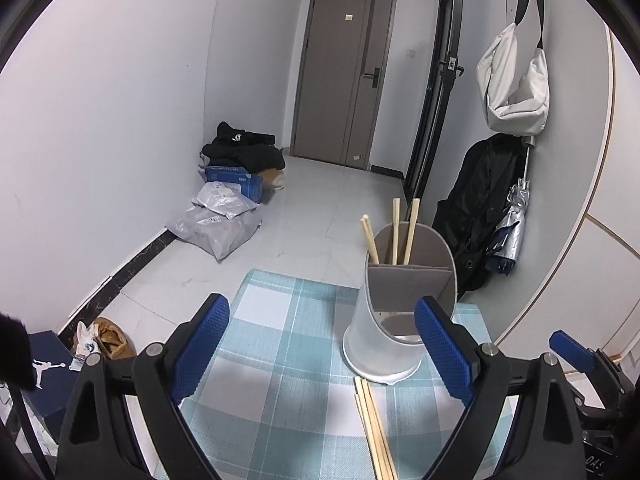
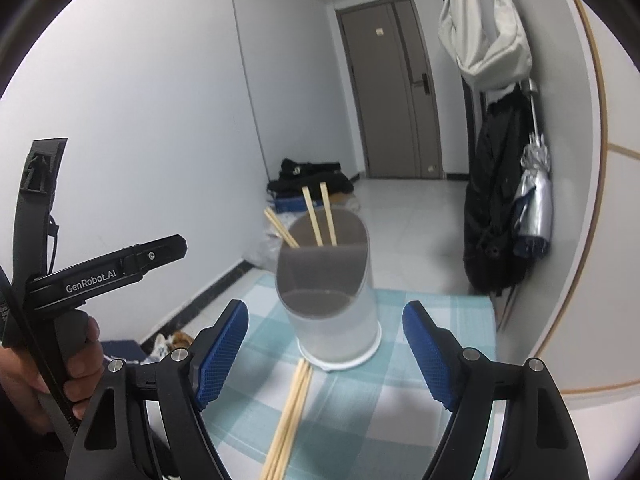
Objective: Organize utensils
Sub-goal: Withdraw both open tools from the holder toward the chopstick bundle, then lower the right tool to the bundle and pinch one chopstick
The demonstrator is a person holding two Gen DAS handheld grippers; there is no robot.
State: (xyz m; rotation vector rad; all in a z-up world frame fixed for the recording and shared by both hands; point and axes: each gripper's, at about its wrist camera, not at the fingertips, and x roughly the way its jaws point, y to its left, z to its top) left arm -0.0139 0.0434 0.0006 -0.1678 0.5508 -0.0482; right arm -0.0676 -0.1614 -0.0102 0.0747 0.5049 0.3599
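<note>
Tablecloth (image 1: 280, 360): teal/white plaid. Utensil holder (image 1: 380, 340): frosted white outside, grey inside. Chopsticks (image 1: 374, 432): pale wood. Gripper pads (image 1: 200, 344): blue, textured. Door (image 1: 340, 80): grey-brown. Hanging bag (image 1: 516, 80): off-white.

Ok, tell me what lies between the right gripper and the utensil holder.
Only loose chopsticks on the checked cloth, their far ends reaching the utensil holder; the right gripper stands open. The right wrist view shows it.

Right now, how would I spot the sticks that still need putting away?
Find the blue checked tablecloth. A white utensil holder stands on it. The loose chopsticks lie flat in a bundle at its foot, unlike the chopsticks in the holder, which poke upward.
</note>
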